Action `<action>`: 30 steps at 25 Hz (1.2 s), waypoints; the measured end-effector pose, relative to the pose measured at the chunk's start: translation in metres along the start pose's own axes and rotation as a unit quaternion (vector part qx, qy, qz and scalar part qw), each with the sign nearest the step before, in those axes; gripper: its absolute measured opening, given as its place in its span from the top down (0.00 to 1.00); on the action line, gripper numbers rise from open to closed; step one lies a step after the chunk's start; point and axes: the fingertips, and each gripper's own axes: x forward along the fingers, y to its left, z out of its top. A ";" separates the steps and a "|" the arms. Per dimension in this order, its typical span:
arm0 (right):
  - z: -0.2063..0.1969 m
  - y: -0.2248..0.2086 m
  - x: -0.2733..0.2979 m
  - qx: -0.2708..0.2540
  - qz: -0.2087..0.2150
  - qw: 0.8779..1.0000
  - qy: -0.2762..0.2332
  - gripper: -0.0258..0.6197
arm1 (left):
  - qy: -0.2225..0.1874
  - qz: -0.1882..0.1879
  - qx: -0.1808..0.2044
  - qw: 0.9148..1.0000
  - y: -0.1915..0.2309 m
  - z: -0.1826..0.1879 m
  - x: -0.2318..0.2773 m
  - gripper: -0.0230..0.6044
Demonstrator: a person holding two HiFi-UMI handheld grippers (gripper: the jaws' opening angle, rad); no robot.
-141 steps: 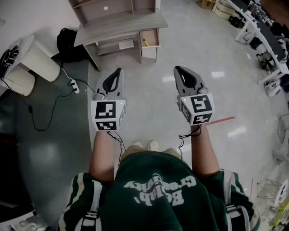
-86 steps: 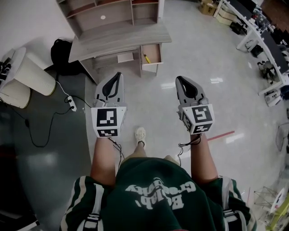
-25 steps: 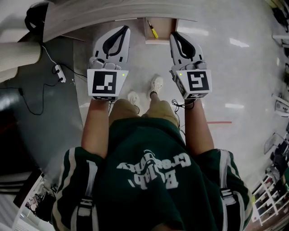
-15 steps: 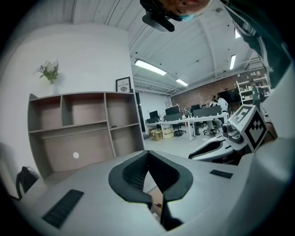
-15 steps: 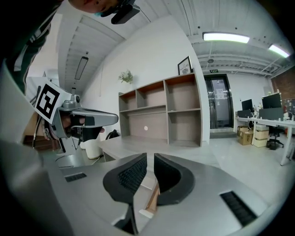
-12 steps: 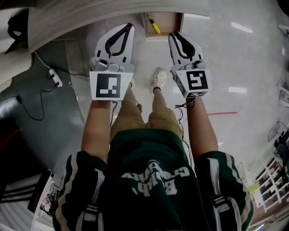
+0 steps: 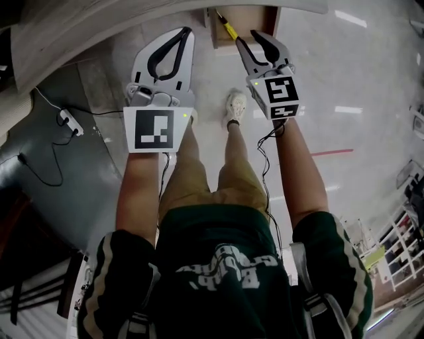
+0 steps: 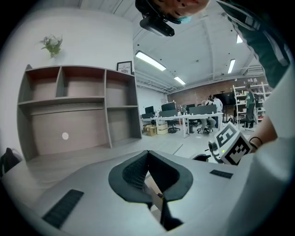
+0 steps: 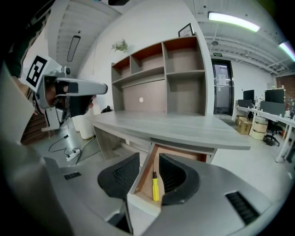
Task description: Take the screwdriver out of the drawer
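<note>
A yellow-handled screwdriver (image 7: pixel 228 28) lies in the open wooden drawer (image 7: pixel 257 16) under the grey desk. In the right gripper view the screwdriver (image 9: pixel 155 186) rests on the drawer's floor, close to the drawer's left wall (image 9: pixel 144 177). My right gripper (image 7: pixel 246 37) hangs just before the drawer's front and its jaws are opening. The screwdriver shows in the gap of the right gripper (image 9: pixel 149 161), farther off, untouched by the pads. My left gripper (image 7: pixel 186 31) is shut and empty, left of the drawer. The left gripper (image 8: pixel 147 152) has its tips together in its own view.
The grey desk top (image 9: pixel 184 125) overhangs the drawer, with a shelf unit (image 9: pixel 161 76) at its back. A power strip (image 7: pixel 67 120) and cables lie on the floor at the left. The person's shoe (image 7: pixel 235 106) stands below the drawer.
Both grippers have sunk and come closer to the drawer. The right jaws, shut before, now stand apart. The left gripper stays shut.
</note>
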 end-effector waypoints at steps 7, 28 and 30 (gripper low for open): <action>-0.055 0.000 0.055 -0.018 -0.005 0.998 0.059 0.75 | 0.004 0.007 -0.017 1.000 0.015 -0.030 0.006 0.93; -0.146 -0.020 0.146 -0.078 -0.041 0.981 0.173 0.75 | 0.030 0.003 -0.032 0.999 0.040 -0.090 0.020 0.93; -0.154 -0.018 0.152 -0.077 -0.043 0.981 0.175 0.75 | 0.028 0.002 -0.030 0.999 0.041 -0.098 0.020 0.93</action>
